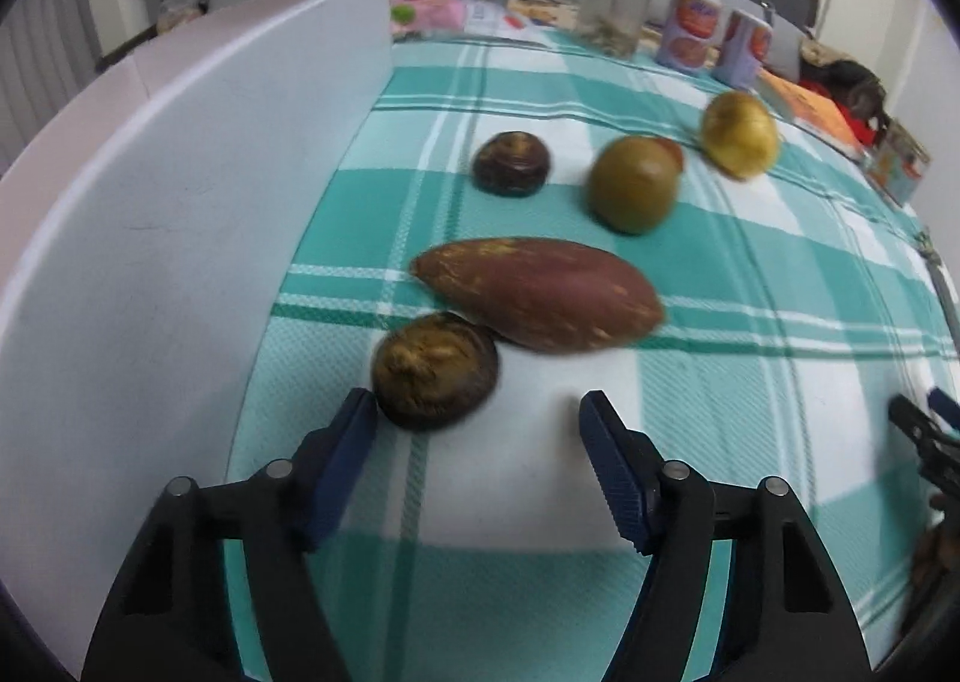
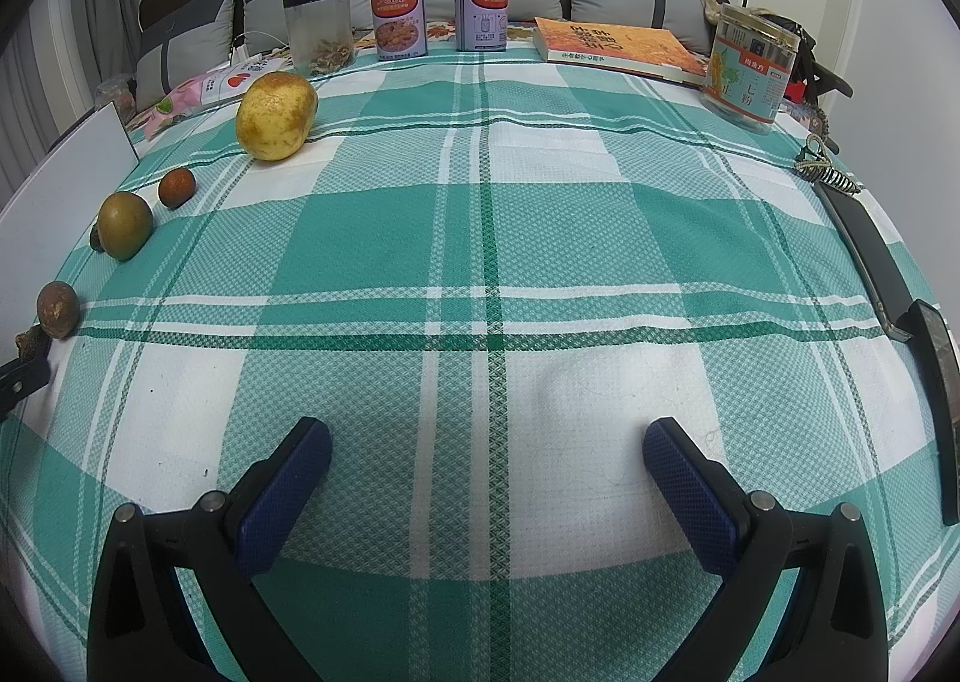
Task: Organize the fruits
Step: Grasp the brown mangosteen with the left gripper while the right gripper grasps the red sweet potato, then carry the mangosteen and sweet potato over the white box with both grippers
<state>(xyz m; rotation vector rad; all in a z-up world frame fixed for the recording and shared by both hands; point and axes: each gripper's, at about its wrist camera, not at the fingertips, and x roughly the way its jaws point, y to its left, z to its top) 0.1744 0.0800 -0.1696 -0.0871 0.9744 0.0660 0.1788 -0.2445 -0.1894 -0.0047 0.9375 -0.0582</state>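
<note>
The left claw (image 1: 477, 424) stands open and empty at the frame's bottom, its left pad just beside a brown fruit (image 1: 433, 369) that touches the sweet potato (image 1: 540, 292). The right claw (image 2: 487, 463) gapes over bare cloth. Judged step: picking; next, centre and close.

Five things out on the checked cloth: reddish-brown sweet potato (image 1: 540, 292) lying on its side, wrinkly dark brown fruit (image 1: 435, 376) touching its near end, another dark round one (image 1: 510, 163) further back, then green fruit (image 1: 633, 184) and yellow pear (image 1: 739, 133).
</note>
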